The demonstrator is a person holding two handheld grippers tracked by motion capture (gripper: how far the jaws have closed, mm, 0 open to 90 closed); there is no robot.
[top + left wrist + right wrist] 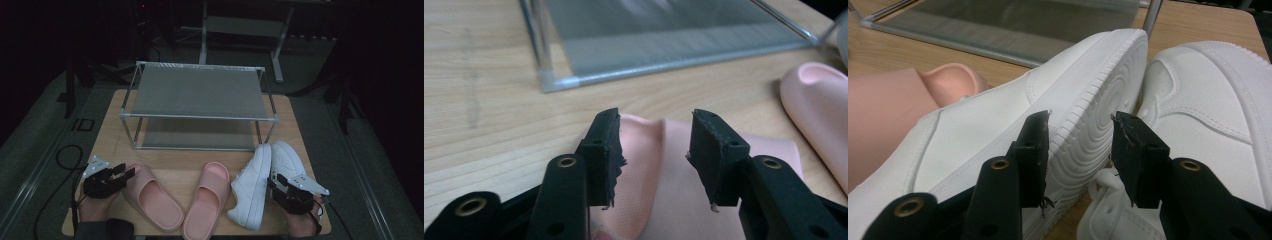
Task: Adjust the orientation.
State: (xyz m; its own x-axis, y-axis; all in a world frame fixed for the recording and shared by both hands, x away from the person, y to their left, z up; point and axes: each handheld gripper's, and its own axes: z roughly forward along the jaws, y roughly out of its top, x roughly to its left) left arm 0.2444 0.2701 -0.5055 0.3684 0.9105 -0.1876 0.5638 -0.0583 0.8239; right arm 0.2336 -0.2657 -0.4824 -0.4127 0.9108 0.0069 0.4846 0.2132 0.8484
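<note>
On the near left of the wooden table point(115, 131), the left gripper point(129, 171) is seen at the heel end of the left pink slipper point(152, 196), its jaws standing apart with the raised pink heel wall between them in the left gripper view but no pad clearly pressing on it (a grip cannot be confirmed). That slipper's long axis runs from the gripper toward the near middle of the table, toe pointing to the near edge. A second pink slipper point(207, 200) lies just beside it to the right, untouched. On the near right, the right gripper point(274, 180) is set with open jaws astride the sole edge of the tipped white sneaker point(252, 187), which lies on its side with its ribbed sole facing right; the pads look just clear of the rubber. A second white sneaker point(291, 162) sits upright, touching the first on its right. The metal shoe rack point(200, 92) stands at the far middle, both shelves bare. Each gripper is nearer its own shoe, and the rack lies straight ahead and far from both, so any lift would probably be carried forward, long axes needing to be turned toward the shelf front.
</note>
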